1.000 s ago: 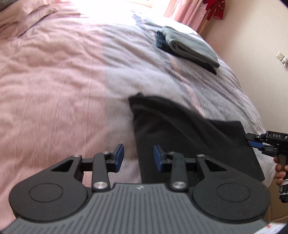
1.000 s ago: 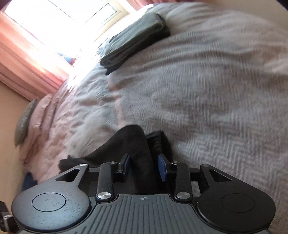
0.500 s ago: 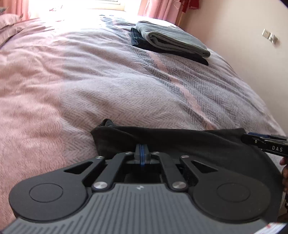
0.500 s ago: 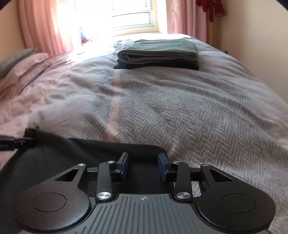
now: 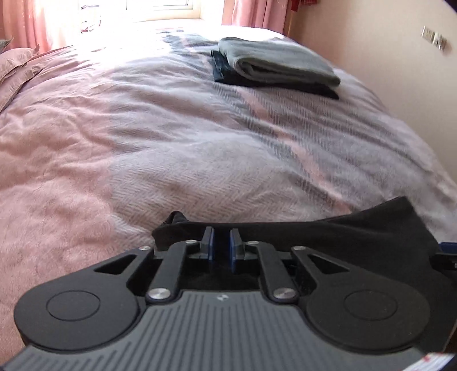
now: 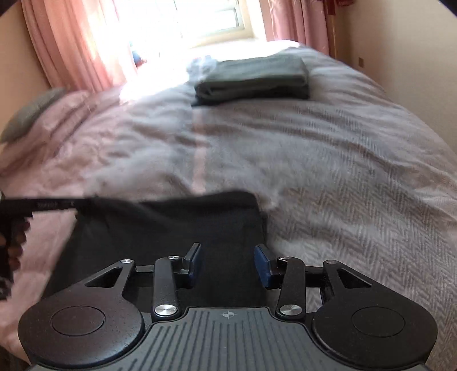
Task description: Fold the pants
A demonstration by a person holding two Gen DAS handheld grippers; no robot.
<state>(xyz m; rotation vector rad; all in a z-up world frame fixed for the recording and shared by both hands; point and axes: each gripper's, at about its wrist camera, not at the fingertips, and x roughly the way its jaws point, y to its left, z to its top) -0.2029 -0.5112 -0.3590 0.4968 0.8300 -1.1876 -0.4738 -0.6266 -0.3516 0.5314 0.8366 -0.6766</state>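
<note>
Left wrist view: the black pants (image 5: 357, 237) lie as a matte, soft dark slab at the near edge of the bed (image 5: 171, 142), their upper hem running roughly straight across with a small raised lump at its left corner. The bed covering is a pale pink and grey herringbone weave, creased on the left. The left gripper (image 5: 220, 248), black linkage with blue pads, sits at the pants' near hem; its jaws have just been opening a little and now stand nearly together with a narrow gap, dark fabric showing in that gap; whether the pads press on the cloth cannot be told. A stack of folded garments (image 5: 280, 68), grey-green over dark blue, rests well apart at the far side of the bed, below pink curtains (image 5: 251, 12). Right wrist view: the pants (image 6: 177, 228) show as a flat, squarish black panel with a rounded far-right corner. The right gripper (image 6: 227, 265) hovers over the near part of that panel; its jaws have just been opening and stand moderately apart, fabric beneath and between them, the pads not pressing it. At the left edge the other gripper's black body meets the pants' far-left corner, blurred, held by a hand (image 6: 12, 239).
</note>
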